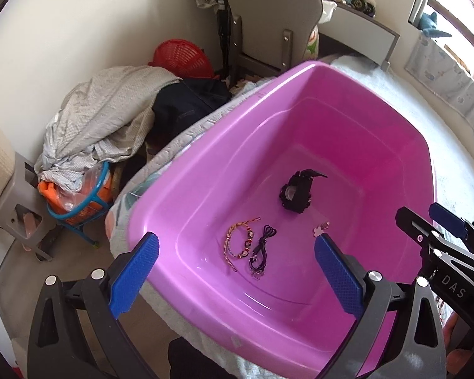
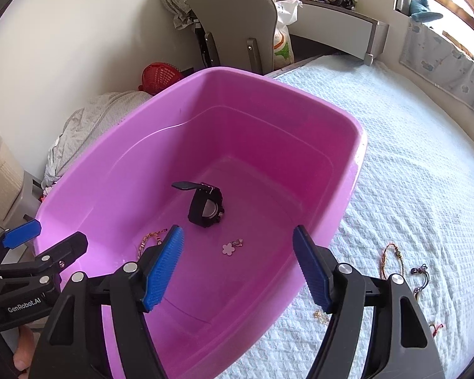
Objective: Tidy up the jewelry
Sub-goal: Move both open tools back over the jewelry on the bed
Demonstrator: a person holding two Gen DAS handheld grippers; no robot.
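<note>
Hovering wide and empty, both grippers above the pink tub (image 2: pixel 357 145)

Right gripper (image 2: pixel 237 268) and left gripper (image 1: pixel 237 271) hold nothing; watch (image 2: pixel 207 207), flower charm (image 2: pixel 228 249) already binned; woven bracelet (image 2: pixel 393 257) waits on the bedspread (image 2: pixel 410 173); next, likely reach right, pinch it.

Pink-purple plastic tub (image 1: pixel 347 120), glossy. Black watch (image 1: pixel 297 194) inside; red-gold beaded bracelet (image 1: pixel 238 243); dark purple cord necklace (image 1: pixel 262 246); pale pink flower charm (image 2: pixel 228 248). Bed cover (image 2: pixel 420 170) pale blue-white, waffle-textured. Blue textured pads on both black tools, left tool (image 1: pixel 237 276) and right tool (image 2: pixel 237 267). Red basket (image 1: pixel 181 58).
</note>
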